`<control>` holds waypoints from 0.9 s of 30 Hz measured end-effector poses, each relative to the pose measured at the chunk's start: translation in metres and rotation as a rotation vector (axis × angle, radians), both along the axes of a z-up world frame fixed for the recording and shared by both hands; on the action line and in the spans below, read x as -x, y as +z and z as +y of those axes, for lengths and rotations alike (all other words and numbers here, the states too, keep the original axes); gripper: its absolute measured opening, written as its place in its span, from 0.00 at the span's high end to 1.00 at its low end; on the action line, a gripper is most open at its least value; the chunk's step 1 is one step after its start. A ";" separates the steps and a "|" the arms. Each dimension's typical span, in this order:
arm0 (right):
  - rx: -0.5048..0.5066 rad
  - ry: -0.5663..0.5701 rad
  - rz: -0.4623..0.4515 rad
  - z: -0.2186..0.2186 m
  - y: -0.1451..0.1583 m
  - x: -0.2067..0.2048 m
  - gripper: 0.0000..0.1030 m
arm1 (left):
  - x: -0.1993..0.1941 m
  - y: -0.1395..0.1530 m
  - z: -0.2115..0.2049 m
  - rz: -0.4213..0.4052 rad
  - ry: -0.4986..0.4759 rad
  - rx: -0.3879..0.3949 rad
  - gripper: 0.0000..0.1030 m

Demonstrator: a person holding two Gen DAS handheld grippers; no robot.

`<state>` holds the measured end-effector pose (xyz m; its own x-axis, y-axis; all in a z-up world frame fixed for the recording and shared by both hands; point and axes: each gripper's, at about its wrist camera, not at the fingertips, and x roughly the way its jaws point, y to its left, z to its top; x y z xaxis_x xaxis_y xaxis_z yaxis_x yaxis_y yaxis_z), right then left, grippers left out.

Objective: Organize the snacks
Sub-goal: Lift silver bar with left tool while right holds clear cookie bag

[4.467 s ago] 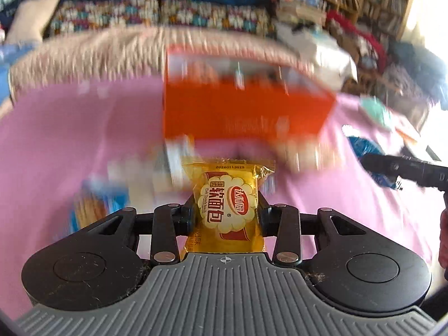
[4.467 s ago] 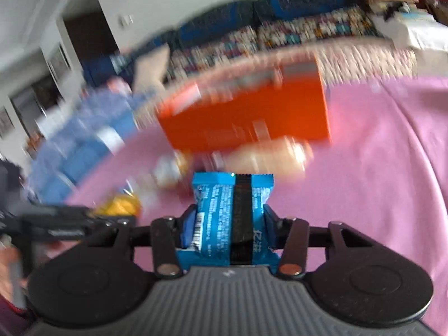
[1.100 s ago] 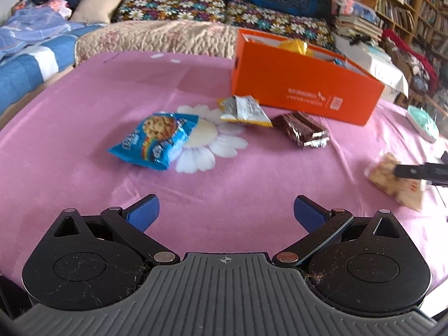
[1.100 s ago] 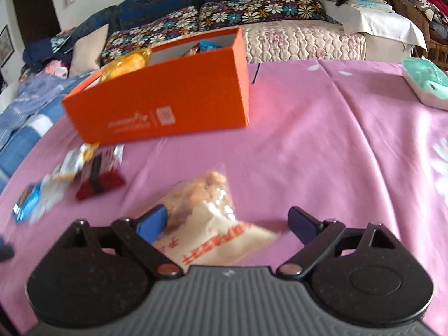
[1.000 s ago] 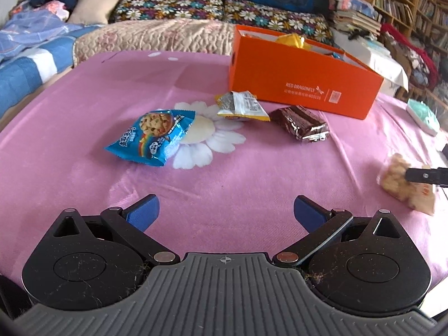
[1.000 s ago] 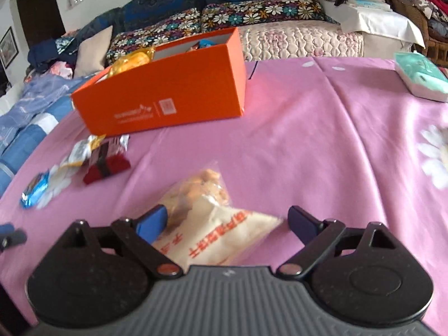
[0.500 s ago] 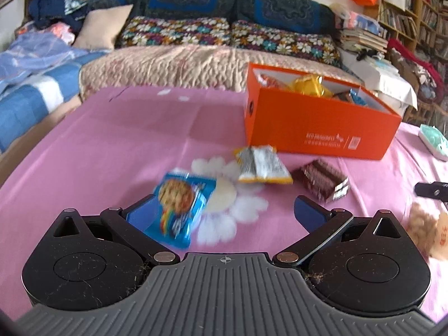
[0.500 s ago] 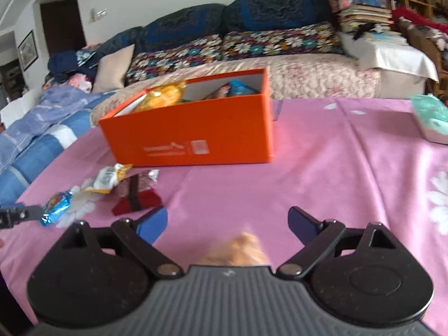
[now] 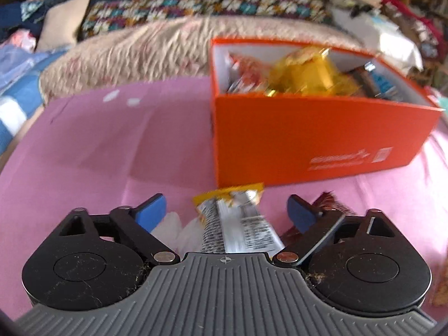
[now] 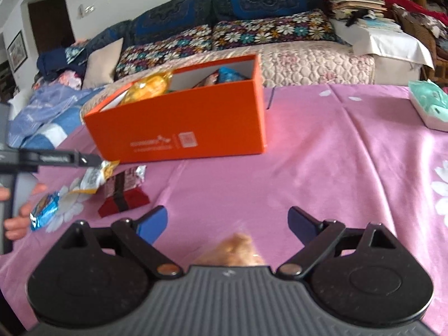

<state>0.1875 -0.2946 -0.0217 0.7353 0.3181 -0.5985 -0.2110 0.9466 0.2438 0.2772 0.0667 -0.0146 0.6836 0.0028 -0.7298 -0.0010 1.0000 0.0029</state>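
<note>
An orange box (image 9: 322, 137) holding several snack packs stands on the pink tablecloth (image 9: 98, 154); it also shows in the right wrist view (image 10: 196, 123). My left gripper (image 9: 226, 212) is open, with a yellow-and-silver snack packet (image 9: 238, 224) lying between its fingers. A dark red packet (image 9: 330, 201) lies just right of it. My right gripper (image 10: 228, 222) is open over a clear bag of pale snacks (image 10: 235, 249), mostly hidden under the gripper body. In the right wrist view the yellow packet (image 10: 95, 176), red packet (image 10: 123, 193) and a blue cookie packet (image 10: 44, 210) lie at left.
A mint tissue pack (image 10: 428, 106) lies at the table's far right. A sofa with floral cushions (image 10: 252, 36) and a quilted beige cover (image 9: 134, 53) stands behind the table. Stacked books (image 10: 361, 5) are at the back right.
My left gripper has moved forward past the blue cookie packet to the yellow-and-silver packet, closer to the orange box. My right gripper stays open over the clear snack bag.
</note>
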 end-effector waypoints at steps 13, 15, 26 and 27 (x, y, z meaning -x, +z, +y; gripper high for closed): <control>-0.060 -0.024 0.019 -0.010 0.000 0.000 0.10 | 0.046 -0.014 0.012 0.081 -0.007 0.120 0.90; -0.064 -0.027 0.025 -0.011 -0.001 0.000 0.10 | 0.067 -0.014 0.009 0.071 -0.015 0.105 0.90; -0.039 -0.036 0.029 -0.019 -0.005 0.007 0.10 | 0.127 -0.013 0.007 0.051 -0.007 0.084 0.88; -0.036 -0.037 0.027 -0.020 -0.005 0.009 0.10 | 0.133 -0.014 0.007 0.046 -0.007 0.076 0.88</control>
<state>0.1789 -0.3151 -0.0266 0.7309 0.3129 -0.6065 -0.1691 0.9440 0.2832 0.1443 0.0733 -0.0285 0.6488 -0.0590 -0.7586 0.0047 0.9973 -0.0736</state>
